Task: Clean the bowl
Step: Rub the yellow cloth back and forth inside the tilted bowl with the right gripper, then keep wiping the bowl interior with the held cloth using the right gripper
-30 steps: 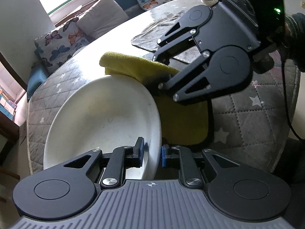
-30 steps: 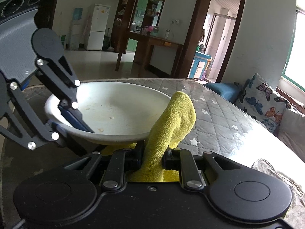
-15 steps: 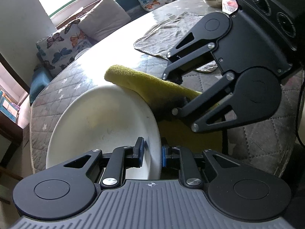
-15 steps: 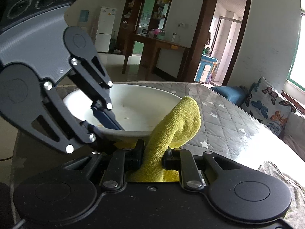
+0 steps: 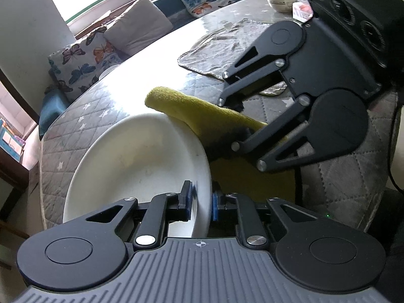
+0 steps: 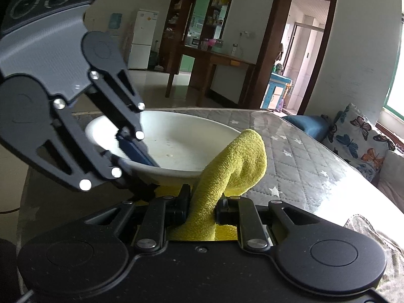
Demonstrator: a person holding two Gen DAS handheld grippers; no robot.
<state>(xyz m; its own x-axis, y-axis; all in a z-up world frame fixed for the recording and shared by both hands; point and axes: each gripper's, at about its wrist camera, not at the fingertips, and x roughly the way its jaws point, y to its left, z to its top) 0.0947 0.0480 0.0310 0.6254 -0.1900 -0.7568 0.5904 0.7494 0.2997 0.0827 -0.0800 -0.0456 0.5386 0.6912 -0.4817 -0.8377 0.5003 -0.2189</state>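
A wide white bowl (image 5: 136,161) with a few specks inside sits tilted over the quilted grey table. My left gripper (image 5: 202,200) is shut on the bowl's near rim, one blue pad inside and one outside. My right gripper (image 6: 202,204) is shut on a yellow cloth (image 6: 234,161), which arches up beside the bowl (image 6: 181,146). In the left wrist view the yellow cloth (image 5: 202,111) lies against the bowl's right rim, with the right gripper (image 5: 240,131) just right of the bowl. The left gripper (image 6: 131,156) shows from the right wrist view, clamped on the rim.
A grey rag (image 5: 227,43) lies spread on the table (image 5: 353,176) beyond the cloth. A small bowl (image 5: 280,0) stands at the far end. Butterfly cushions (image 5: 83,63) line a bench past the table's edge. A doorway and a wooden sideboard (image 6: 209,58) stand across the room.
The right gripper with the yellow cloth has shifted right and lower relative to the bowl, and the cloth now stretches flatter along the rim. The left gripper keeps its hold on the bowl.
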